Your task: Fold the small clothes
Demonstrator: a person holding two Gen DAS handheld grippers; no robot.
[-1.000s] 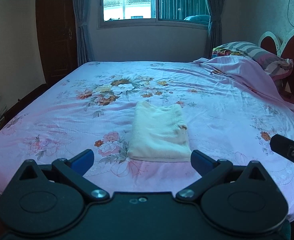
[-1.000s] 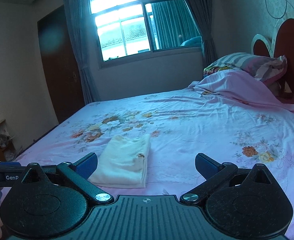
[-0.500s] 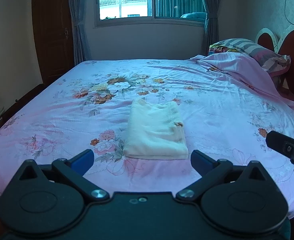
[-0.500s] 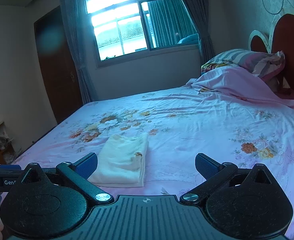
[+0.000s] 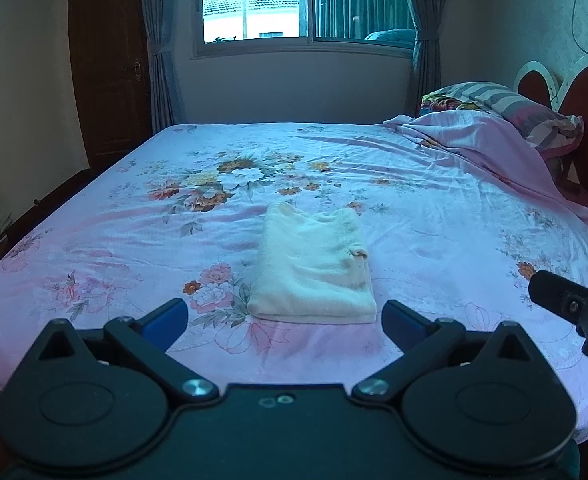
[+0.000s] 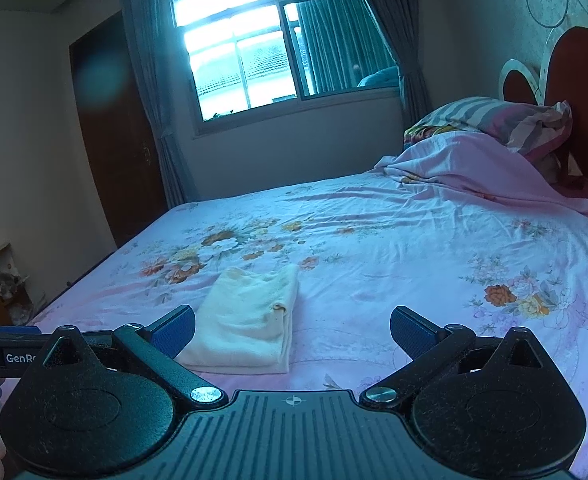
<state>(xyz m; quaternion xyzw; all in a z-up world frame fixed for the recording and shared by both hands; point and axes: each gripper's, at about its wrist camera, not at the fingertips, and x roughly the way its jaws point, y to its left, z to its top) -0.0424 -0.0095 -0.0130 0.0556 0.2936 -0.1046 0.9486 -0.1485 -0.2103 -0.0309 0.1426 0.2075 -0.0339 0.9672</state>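
A cream garment lies folded into a neat rectangle on the pink floral bed sheet, near the bed's front edge. It also shows in the right wrist view, left of centre. My left gripper is open and empty, held back from the fold's near edge. My right gripper is open and empty, to the right of the garment. The right gripper's body shows at the right edge of the left wrist view.
A bunched pink blanket and striped pillows lie at the headboard on the right. A window with curtains is at the far wall, a dark wooden door on the left.
Both grippers have drawn back and risen slightly from the bed, so the folded garment sits a little farther off. The garment has not moved. Both stay open.
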